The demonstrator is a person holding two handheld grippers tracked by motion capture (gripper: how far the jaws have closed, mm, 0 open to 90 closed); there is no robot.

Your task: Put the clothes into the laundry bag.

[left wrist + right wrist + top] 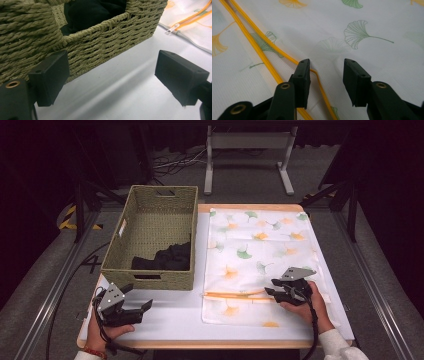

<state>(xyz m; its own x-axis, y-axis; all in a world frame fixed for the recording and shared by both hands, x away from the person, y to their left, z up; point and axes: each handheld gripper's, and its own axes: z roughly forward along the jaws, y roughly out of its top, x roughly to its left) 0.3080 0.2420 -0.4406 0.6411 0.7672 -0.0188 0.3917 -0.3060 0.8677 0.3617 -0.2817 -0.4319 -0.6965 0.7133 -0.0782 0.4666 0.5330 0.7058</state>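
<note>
At the near left corner of the white table (175,320), the left claw (142,310) rests low over bare surface, its jaws wide apart with nothing between them. In the left gripper view it points at the near wall of the woven basket (105,42), just beside one jaw.

At the near right, the right claw (270,287) sits on a white mesh bag (260,250) printed with green and orange ginkgo leaves. Its jaws stand apart, and the right gripper view shows one jaw touching the edge of the bag's orange zipper (269,50), with the fabric puckered between the jaws. The zipper runs left to right across the bag's near part, and the zipper pull (172,28) lies at its left end.

The basket (155,240) stands on the table's left half and holds a dark cloth (167,257) in its near right part. A pale tag on its left wall is unreadable.

Beyond the table lie grey floor, cables and a white metal stand (247,150) against a dark room.
</note>
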